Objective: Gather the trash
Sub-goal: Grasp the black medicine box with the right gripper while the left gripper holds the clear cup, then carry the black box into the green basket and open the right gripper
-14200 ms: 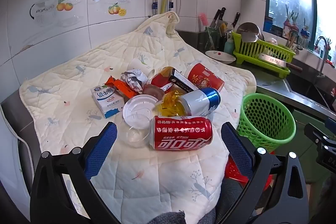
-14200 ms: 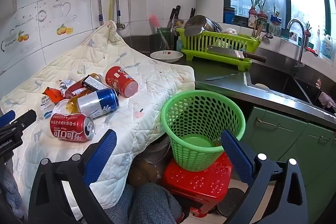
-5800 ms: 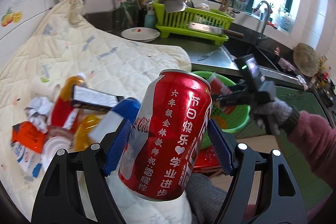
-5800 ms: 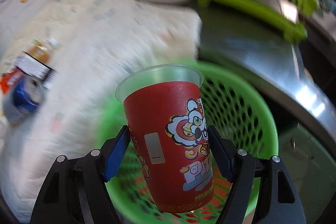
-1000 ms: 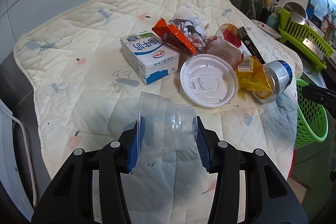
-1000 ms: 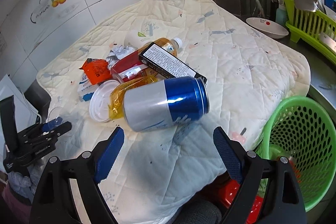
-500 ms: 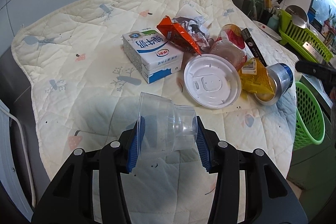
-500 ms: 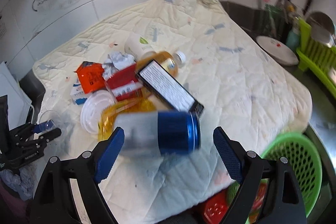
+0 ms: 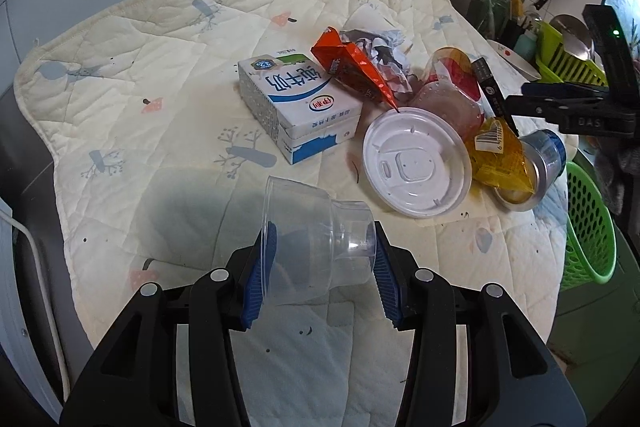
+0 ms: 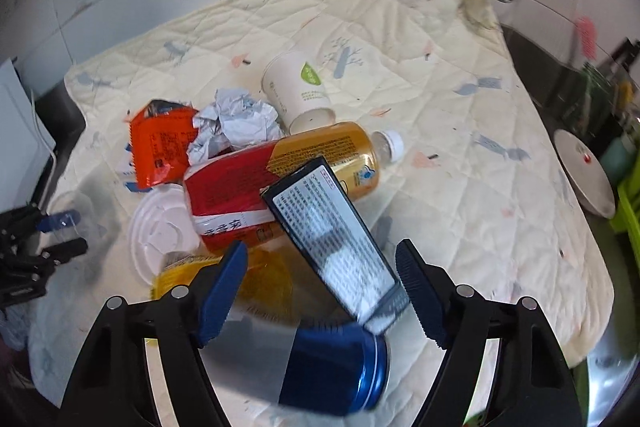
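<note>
left wrist view: the left hand-held gripper (image 9: 322, 281) is clamped on a clear plastic cup (image 9: 316, 247), lying sideways between its blue pads just above the quilted cloth (image 9: 160, 67). beyond it sit a milk carton (image 9: 296, 107), an orange wrapper (image 9: 352, 67), a white lid (image 9: 416, 163) and a green basket (image 9: 588, 227) at the cloth's right edge. right wrist view: the right hand-held gripper (image 10: 320, 297) is spread wide and holds nothing, its fingers either side of a blue-and-silver can (image 10: 320, 367), with a black box (image 10: 336, 239) resting against the can.
</note>
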